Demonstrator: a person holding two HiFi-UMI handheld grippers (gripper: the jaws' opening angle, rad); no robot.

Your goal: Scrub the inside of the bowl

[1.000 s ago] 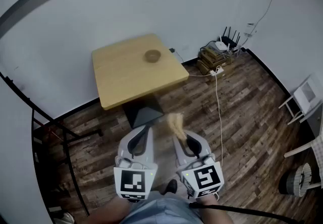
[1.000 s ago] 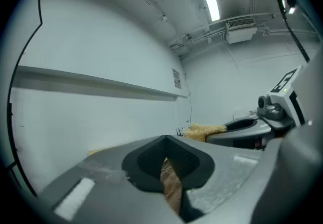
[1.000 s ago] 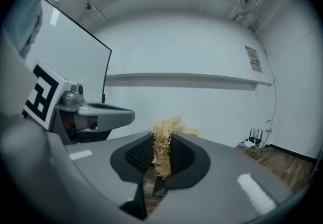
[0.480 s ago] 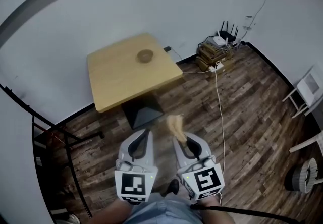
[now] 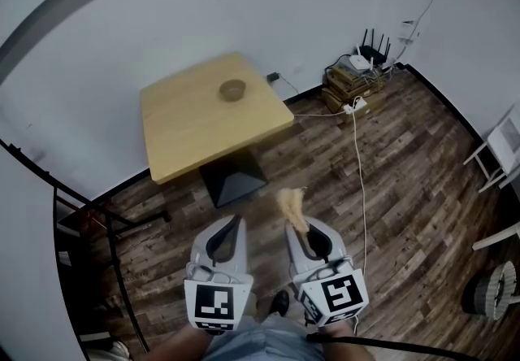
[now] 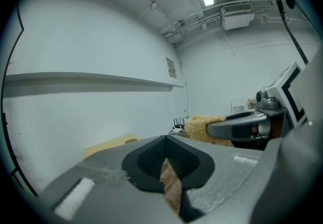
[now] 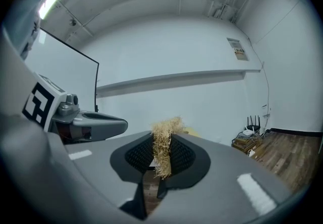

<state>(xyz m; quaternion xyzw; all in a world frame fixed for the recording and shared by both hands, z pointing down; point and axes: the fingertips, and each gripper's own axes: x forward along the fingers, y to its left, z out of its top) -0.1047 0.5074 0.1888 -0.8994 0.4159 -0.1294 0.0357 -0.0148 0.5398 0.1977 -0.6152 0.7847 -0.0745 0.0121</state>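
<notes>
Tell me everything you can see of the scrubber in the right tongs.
The scrubber is a small wad of pale, straw-coloured fibres, coarse and frayed, like dried plant fibre. It is pinched between the dark ribbed pads of the right tongs, which are shut on its lower part, and its loose tuft sticks out beyond the tips. It is held in the air above the wooden floor, well short of the table, and touches nothing but the pads.

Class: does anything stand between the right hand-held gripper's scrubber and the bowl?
Nothing visible does. Between the scrubber in the right hand-held gripper and the bowl lie only wooden floor and bare table top.
</notes>
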